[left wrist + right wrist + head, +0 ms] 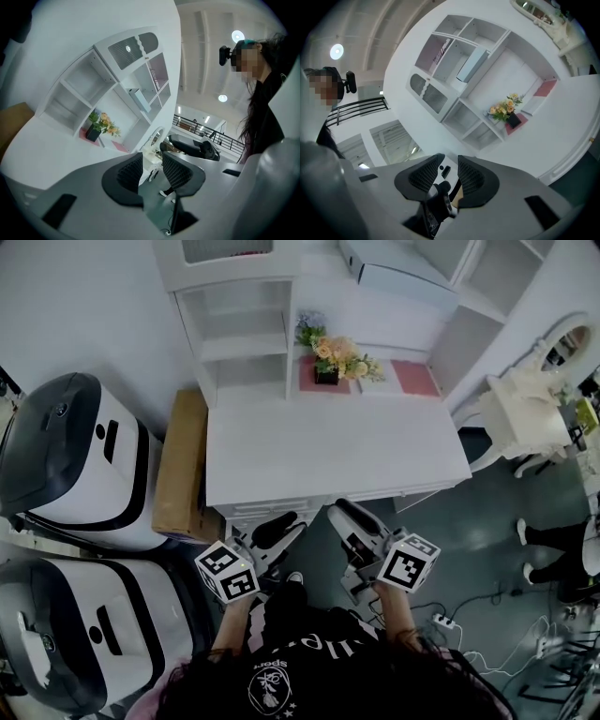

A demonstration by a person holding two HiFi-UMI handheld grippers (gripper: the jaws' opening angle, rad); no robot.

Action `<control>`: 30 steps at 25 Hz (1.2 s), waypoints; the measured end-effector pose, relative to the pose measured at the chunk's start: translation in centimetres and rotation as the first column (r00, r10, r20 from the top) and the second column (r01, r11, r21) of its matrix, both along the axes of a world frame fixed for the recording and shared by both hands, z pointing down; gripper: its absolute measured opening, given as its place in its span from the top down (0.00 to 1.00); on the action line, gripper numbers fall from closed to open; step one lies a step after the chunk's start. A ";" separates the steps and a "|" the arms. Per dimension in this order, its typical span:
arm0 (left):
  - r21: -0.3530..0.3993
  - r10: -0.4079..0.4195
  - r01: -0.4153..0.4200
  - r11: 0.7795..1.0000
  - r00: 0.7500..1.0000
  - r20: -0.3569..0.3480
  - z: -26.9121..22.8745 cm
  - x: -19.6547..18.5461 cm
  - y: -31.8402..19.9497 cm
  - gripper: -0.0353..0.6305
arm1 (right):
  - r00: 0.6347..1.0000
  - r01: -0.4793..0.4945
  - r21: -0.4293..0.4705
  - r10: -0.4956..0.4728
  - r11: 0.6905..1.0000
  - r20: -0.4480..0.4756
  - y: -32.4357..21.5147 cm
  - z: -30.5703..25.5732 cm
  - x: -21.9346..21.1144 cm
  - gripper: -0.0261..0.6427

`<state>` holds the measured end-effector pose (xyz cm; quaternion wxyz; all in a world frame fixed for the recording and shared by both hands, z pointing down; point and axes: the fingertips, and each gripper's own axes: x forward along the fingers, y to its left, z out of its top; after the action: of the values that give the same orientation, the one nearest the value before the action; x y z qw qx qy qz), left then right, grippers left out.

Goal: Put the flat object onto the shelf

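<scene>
A white desk carries a shelf unit at its back. A pale blue flat box leans in an upper compartment, also seen in the left gripper view and the right gripper view. A pink flat mat lies at the back right of the desk, beside a flower pot. My left gripper and right gripper hover below the desk's front edge, close to my body. Each shows a narrow gap with nothing between the jaws.
Two white-and-black machines stand at the left, with a cardboard box against the desk's left side. A white ornate chair is at the right. Cables and a power strip lie on the floor, and a person's legs are at the far right.
</scene>
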<state>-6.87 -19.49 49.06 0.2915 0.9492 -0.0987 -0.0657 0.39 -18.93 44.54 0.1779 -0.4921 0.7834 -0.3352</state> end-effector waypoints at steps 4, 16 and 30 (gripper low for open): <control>0.020 0.004 -0.005 1.000 0.999 0.045 1.1 0.5 1.8 0.75 | 1.000 0.009 -0.013 -0.010 1.000 -0.016 2.2 0.5 0.4 0.74; 0.082 -0.025 0.019 0.996 0.997 0.075 -0.4 3.7 12.1 0.80 | 0.997 -0.004 0.006 0.004 1.000 -0.078 14.2 1.3 4.4 0.75; 0.090 -0.165 0.155 0.984 0.980 0.112 0.4 1.7 27.8 0.80 | 0.994 0.061 0.014 -0.060 0.998 -0.090 29.5 3.3 3.7 0.76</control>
<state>-5.20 8.35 49.47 0.2403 0.9514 -0.1892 -0.0360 4.13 10.61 47.83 0.1366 -0.4811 0.8080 -0.3114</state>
